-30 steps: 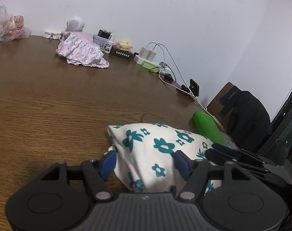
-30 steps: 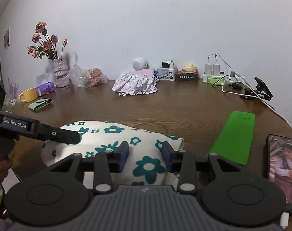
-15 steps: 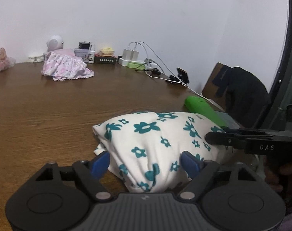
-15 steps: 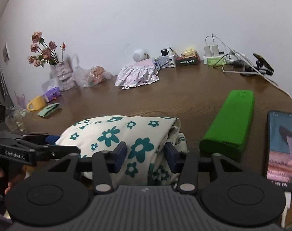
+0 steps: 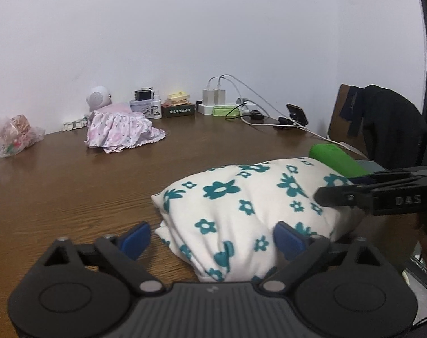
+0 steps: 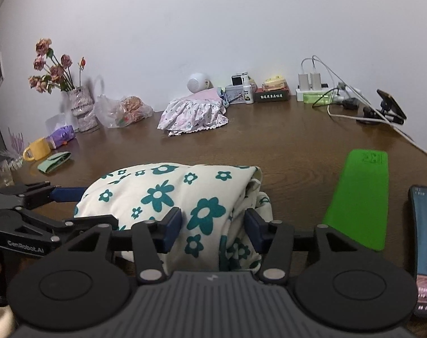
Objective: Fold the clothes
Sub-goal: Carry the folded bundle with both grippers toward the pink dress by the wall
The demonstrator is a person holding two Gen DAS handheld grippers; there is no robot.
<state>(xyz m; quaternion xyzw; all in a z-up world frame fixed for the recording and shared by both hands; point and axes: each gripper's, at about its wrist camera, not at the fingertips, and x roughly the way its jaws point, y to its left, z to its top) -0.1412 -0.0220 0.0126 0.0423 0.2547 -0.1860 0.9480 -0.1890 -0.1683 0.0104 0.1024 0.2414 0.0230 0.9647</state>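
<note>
The folded cream cloth with teal flowers (image 5: 250, 211) sat low and centre in both views, on the brown wooden bench (image 5: 72, 186). The left tongs (image 5: 213, 239) were spreading, both blue pads clear of the fabric. The right tongs (image 6: 213, 225) were opening too, the bundle's edge between them, pads barely off it.

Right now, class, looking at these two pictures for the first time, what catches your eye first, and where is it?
The folded cream garment with teal flowers lies on the brown table, nearest the cameras, between the fingers of both grippers. To its right lies a bright green flat case. Far back by the wall sits a pink frilled garment.
</note>
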